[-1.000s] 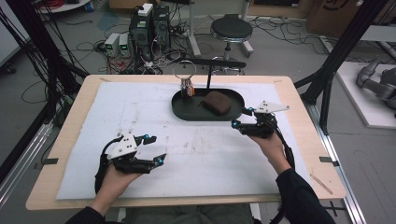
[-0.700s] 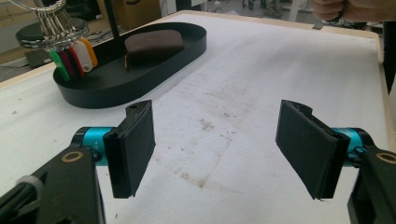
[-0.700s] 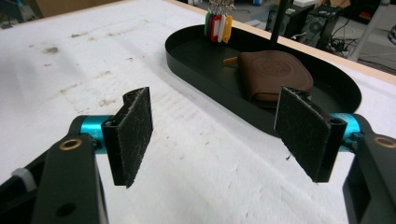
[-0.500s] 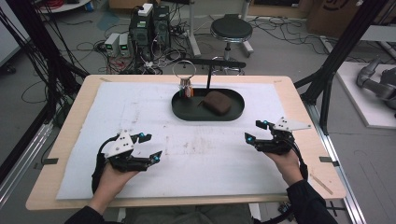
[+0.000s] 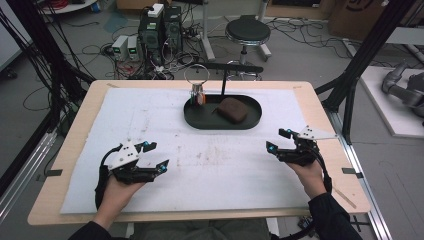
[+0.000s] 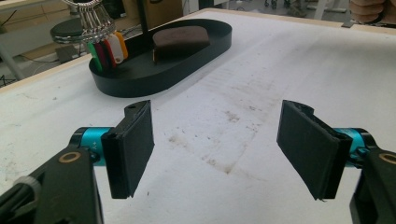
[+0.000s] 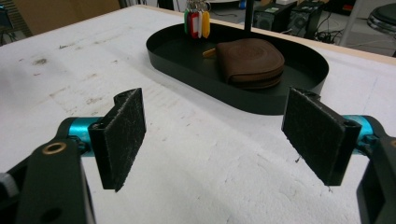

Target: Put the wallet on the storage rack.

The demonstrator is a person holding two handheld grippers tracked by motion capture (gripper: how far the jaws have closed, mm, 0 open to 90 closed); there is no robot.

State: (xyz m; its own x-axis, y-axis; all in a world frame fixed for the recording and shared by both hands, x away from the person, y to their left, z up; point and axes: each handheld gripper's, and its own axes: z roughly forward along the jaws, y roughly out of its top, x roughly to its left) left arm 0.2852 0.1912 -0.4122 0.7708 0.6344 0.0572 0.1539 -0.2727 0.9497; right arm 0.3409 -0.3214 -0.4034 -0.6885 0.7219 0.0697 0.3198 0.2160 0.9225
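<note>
pouch [image 5: 232,109], brown, lies in the right half of a black oval tray [image 5: 252,122] at the far middle of the tabletop [image 5: 75,132], on a stained white mat [image 5: 150,115]. coloured key tags [image 5: 199,96] hang from a ring on a stand at the tray's left end. left gripper [image 5: 156,156] and right gripper [image 5: 278,140] rest near the front edge, well apart from the tray and each other. both have their fingers [image 6: 130,147] spread wide, holding nothing.
</note>
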